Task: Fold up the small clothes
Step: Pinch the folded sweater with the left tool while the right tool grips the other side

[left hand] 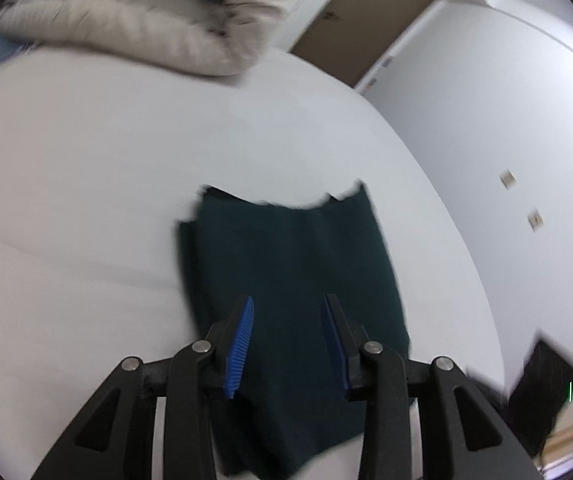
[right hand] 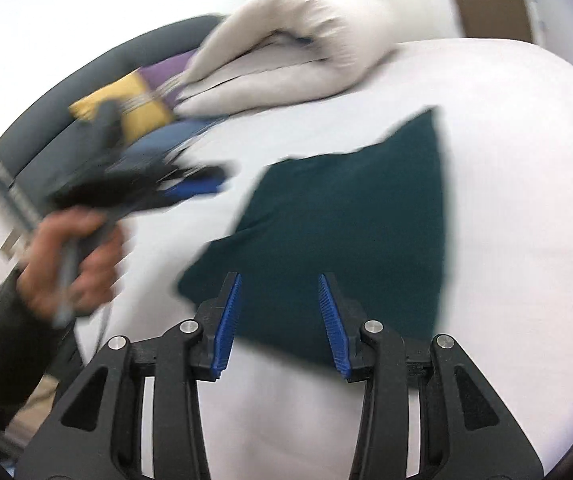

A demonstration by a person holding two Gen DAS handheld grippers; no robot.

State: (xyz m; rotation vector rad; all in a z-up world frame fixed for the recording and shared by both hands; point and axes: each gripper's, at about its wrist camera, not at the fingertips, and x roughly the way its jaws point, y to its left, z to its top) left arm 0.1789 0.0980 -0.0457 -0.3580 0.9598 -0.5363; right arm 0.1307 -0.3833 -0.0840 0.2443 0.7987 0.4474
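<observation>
A dark green folded garment (left hand: 294, 280) lies flat on a white bed (left hand: 86, 180). My left gripper (left hand: 288, 304) is open and empty, with its blue pads over the garment's near part. In the right wrist view the same garment (right hand: 350, 232) lies ahead on the bed (right hand: 506, 200). My right gripper (right hand: 279, 280) is open and empty over the garment's near edge. The left gripper (right hand: 202, 188) shows there too, blurred, held in a hand at the left, apart from the garment.
A folded white duvet (left hand: 138, 16) lies at the far side of the bed; it also shows in the right wrist view (right hand: 286, 48). A yellow and purple cushion (right hand: 138, 100) and a grey headboard (right hand: 46, 120) are at the left. A dark object (left hand: 542, 380) sits at the right bed edge.
</observation>
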